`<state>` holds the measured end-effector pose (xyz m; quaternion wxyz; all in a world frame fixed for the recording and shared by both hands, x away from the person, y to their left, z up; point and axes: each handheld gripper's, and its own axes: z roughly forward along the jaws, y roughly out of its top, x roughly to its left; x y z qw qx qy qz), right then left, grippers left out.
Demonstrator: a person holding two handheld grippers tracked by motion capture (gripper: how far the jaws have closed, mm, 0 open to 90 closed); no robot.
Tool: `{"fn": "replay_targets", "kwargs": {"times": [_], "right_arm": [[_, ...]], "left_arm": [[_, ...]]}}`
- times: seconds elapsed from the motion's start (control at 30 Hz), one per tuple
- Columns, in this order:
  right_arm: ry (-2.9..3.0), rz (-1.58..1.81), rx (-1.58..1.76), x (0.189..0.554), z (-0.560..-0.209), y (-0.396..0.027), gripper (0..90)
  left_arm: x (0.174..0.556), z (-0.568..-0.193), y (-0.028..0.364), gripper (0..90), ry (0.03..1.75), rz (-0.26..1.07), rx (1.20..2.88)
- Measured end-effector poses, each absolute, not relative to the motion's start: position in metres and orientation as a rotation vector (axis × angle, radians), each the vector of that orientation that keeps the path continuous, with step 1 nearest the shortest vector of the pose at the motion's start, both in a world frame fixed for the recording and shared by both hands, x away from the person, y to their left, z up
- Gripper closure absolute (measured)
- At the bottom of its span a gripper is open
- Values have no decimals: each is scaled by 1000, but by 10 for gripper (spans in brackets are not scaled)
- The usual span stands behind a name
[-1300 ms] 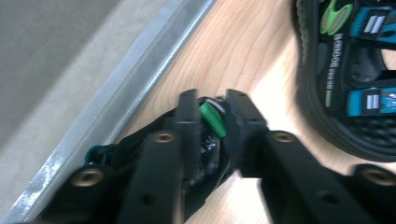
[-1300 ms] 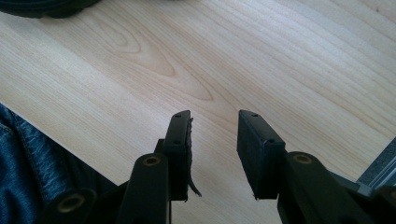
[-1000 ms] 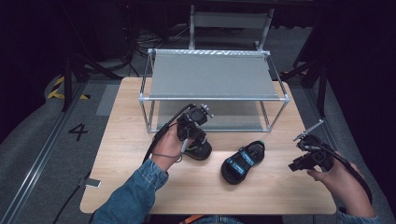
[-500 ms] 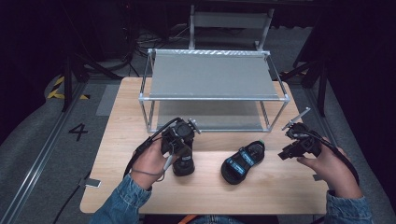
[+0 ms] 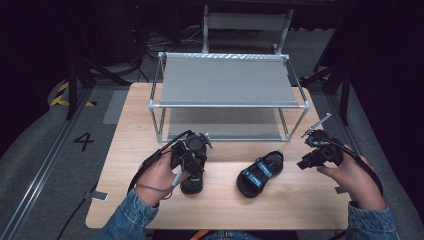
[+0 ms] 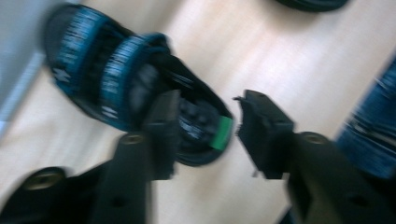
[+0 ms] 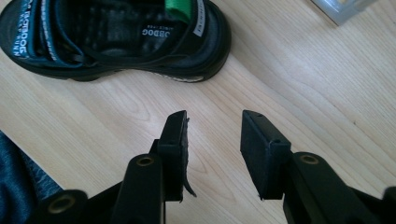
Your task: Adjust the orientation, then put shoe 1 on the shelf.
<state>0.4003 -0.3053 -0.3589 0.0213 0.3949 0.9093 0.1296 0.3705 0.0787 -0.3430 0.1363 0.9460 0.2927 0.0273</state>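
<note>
The left gripper (image 5: 192, 167), at the lower centre-left of the high view, is standing over one black sandal (image 5: 193, 183). Its jaws have just been opening: in the left gripper view they are spread apart with the sandal's heel (image 6: 205, 135) lying between them, one jaw overlapping it and the other clear of it; that view is blurred, so whether either pad is touching is unclear. The right gripper (image 5: 306, 161), at the lower right of the high view, is holding nothing; its jaws have likewise been opening and are gaping over bare wood in the right gripper view, with the second sandal (image 7: 112, 37) lying just beyond them in the upper left.

Two sandals are lying on the wooden table (image 5: 280, 200), near each other at lower centre. One two-tier metal shelf rack (image 5: 227, 80) is standing behind them, across the upper middle.
</note>
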Motion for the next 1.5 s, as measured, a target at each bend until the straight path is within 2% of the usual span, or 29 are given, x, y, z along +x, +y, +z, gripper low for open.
{"fn": "replay_targets", "kwargs": {"times": [0.07, 0.2, 0.4, 0.53, 0.8, 0.83, 0.87, 0.9, 0.97, 1.2, 1.5], "right_arm": [[2816, 408, 1226, 400, -359, -306, 605], [2821, 403, 1231, 399, -362, -305, 602], [2826, 390, 1242, 398, -364, -307, 600], [2820, 401, 1250, 397, -364, -309, 601], [2822, 397, 1249, 395, -366, -311, 600], [2821, 395, 1251, 395, -366, -311, 598], [2818, 387, 1256, 394, -366, -310, 593], [2818, 387, 1256, 394, -366, -310, 593], [2821, 385, 1247, 394, -367, -310, 591], [2803, 391, 1249, 390, -366, -312, 592], [2788, 398, 1264, 386, -366, -316, 591]], "left_arm": [[379, -342, 88, 397, 886, 218, 2685], [392, -348, 97, 325, 925, 254, 2667], [407, -365, 102, 338, 957, 172, 2693], [413, -378, 100, 399, 956, 198, 2721], [421, -392, 97, 486, 945, 151, 2734], [422, -392, 97, 507, 939, 128, 2734], [422, -393, 97, 569, 933, 113, 2730], [423, -393, 98, 569, 927, 87, 2720], [424, -391, 98, 634, 906, 29, 2710], [423, -383, 97, 689, 892, 47, 2712], [416, -360, 90, 696, 838, 41, 2683]]}}
